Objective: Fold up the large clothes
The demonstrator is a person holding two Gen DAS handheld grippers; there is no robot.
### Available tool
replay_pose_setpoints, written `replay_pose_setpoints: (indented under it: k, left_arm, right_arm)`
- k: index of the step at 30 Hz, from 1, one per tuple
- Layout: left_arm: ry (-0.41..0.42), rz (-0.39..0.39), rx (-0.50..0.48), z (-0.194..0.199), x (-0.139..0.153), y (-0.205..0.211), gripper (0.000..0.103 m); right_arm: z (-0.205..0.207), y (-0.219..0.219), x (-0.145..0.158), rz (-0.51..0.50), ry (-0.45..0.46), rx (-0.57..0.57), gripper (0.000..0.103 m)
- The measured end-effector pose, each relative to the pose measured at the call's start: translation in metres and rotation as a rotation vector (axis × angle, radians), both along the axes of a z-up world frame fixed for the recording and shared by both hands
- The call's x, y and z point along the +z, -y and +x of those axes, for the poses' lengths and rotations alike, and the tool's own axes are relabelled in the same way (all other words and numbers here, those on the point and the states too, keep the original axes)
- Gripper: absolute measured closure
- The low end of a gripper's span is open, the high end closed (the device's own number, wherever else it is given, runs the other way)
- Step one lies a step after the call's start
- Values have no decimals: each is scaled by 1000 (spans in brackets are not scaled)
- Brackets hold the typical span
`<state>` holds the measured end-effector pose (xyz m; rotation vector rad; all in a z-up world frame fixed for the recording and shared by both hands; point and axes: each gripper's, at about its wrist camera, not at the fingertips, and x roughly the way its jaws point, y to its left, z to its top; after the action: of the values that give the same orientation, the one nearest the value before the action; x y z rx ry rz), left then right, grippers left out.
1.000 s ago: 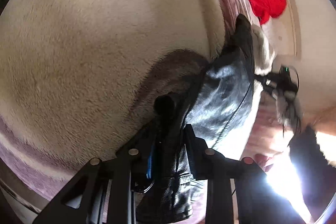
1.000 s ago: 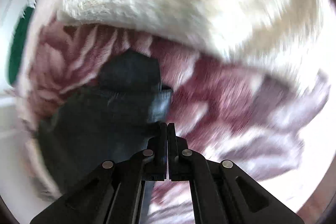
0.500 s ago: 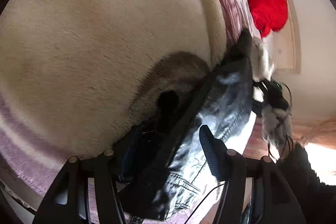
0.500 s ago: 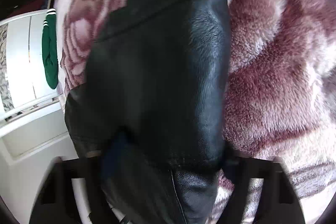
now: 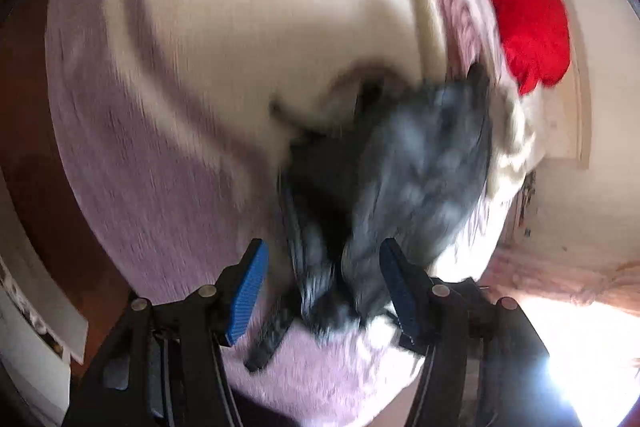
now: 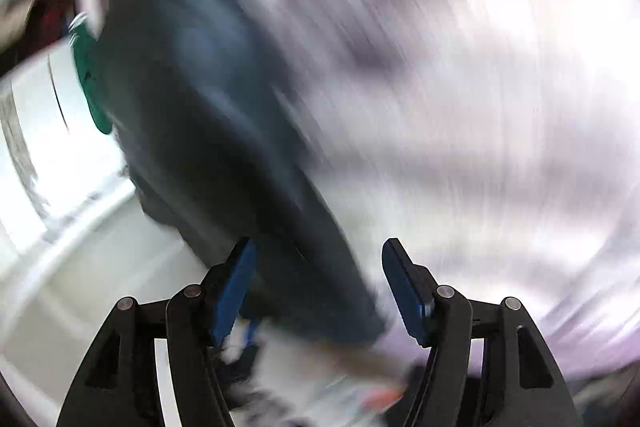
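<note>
A black leather jacket (image 5: pixel 408 167) lies bunched on a fluffy cream and mauve blanket (image 5: pixel 200 67). My left gripper (image 5: pixel 322 287) is open, its blue pads on either side of the jacket's near end without closing on it. In the right wrist view the jacket (image 6: pixel 208 107) is a dark blurred shape running from upper left down between the fingers. My right gripper (image 6: pixel 320 287) is open and holds nothing. Both views are motion-blurred.
A red fluffy item (image 5: pixel 524 7) lies on the blanket at the far right edge, with a cream wall behind. White furniture (image 6: pixel 48 155) with a green garment (image 6: pixel 90 91) on it stands left of the bed.
Both grippers opened and let go of the jacket, which dropped onto the blanket. Both cameras are pulling back and swinging fast.
</note>
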<state>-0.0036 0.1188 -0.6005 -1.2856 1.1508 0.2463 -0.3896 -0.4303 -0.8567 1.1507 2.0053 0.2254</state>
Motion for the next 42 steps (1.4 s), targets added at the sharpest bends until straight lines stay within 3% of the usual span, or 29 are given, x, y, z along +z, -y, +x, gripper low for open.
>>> replay_pose_setpoints:
  k: [3, 5, 8, 14, 15, 19, 21, 24, 25, 28, 31, 33, 35, 37, 39, 42]
  left_arm:
    - [-6, -43, -64, 9, -17, 24, 47]
    - [-14, -66, -86, 12, -33, 34, 47]
    - [-8, -126, -48, 12, -51, 36, 47]
    - [80, -68, -66, 35, -45, 37, 53]
    - [98, -83, -52, 37, -45, 36, 61]
    - [153, -98, -19, 47, -42, 33, 64]
    - [155, -87, -26, 55, -43, 32, 65]
    - [114, -117, -15, 53, -52, 29, 65]
    - [105, -118, -14, 49, -51, 28, 64]
    - [45, -128, -40, 40, -40, 27, 60]
    - [-1, -113, -42, 17, -16, 20, 61]
    - [-28, -92, -45, 7, 4, 13, 60]
    - [-18, -61, -51, 7, 25, -2, 60]
    - [0, 15, -89, 20, 48, -15, 58]
    - [35, 102, -151, 44, 66, -29, 35]
    - [72, 239, -215, 79, 78, -47, 34]
  right_arm:
    - [-73, -14, -40, 156, -126, -231, 31]
    - [-96, -20, -49, 224, -109, -361, 31]
    - [-107, -24, -51, 201, -38, -430, 33]
    - [-120, -26, -42, 155, 38, -394, 80]
    - [-121, -24, -38, 148, 57, -389, 84]
    - [-116, -6, -15, 55, 142, -270, 89]
    - [-111, -19, -7, 5, 176, -198, 92]
    - [-123, -3, 0, -31, 189, -125, 93]
    - [-119, -8, -4, -56, 190, -100, 93]
    - [-94, -31, -15, -9, 161, -17, 90]
    - [-58, -39, -15, -35, 149, 101, 67]
    - [-44, -30, -8, -63, 164, 119, 47]
    - [-27, -19, 2, -78, 205, 100, 46]
    - [-7, -16, 11, -77, 249, 85, 46]
    - [5, -8, 22, -111, 278, 78, 41]
    - [27, -7, 41, -165, 305, 52, 36]
